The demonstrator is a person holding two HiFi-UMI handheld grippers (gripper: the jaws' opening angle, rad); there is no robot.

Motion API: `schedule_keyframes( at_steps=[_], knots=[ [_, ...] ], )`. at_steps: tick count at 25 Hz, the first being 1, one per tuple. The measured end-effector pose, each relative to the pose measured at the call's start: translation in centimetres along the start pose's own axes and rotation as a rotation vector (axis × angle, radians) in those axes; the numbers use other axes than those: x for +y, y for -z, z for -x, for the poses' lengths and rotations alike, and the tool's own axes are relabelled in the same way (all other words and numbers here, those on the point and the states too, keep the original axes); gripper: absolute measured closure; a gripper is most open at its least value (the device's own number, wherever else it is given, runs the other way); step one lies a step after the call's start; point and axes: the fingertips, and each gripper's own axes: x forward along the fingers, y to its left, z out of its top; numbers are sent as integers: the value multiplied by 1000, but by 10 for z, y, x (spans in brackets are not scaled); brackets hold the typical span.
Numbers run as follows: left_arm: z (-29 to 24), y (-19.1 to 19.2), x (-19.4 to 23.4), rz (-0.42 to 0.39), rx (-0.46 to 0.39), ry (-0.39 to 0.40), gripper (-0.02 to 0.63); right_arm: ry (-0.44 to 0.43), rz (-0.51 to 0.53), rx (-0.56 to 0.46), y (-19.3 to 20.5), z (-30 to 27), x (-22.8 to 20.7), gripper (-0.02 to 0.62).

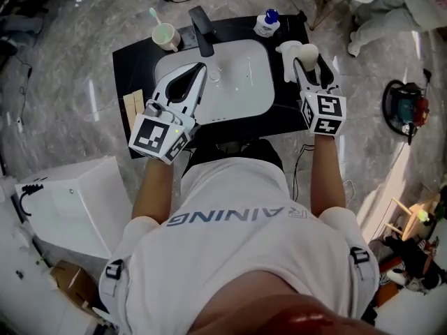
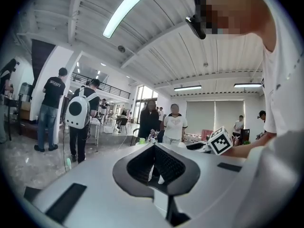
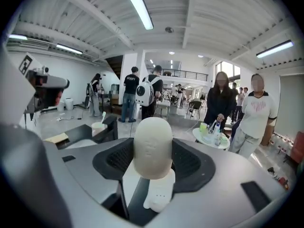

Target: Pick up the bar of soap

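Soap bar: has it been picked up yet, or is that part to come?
Done, it seems: the bar of soap is clamped in the right gripper, held clear of the black table beside the sink. The left gripper is shut and empty. Nothing obvious is left.

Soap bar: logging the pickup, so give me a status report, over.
Right gripper shut on soap bar, beside the sink. Left gripper shut, empty, over the sink. Nothing blocking.
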Motion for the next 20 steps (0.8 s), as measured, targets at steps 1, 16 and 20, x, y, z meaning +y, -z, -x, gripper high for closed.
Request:
schedule_keyframes(
  at_steps=[1,16,20],
  knots=[
    [4,-5,-1,-7,-9,11,603,6,-3,-33,-13,13,6,337],
    [68,-64,-7,-120,-142,102,603,113,31,-336,-121,155,79,337],
    [76,-72,-14,-127,-156,106,603,128,60,-328,-121,163,84,337]
  ],
)
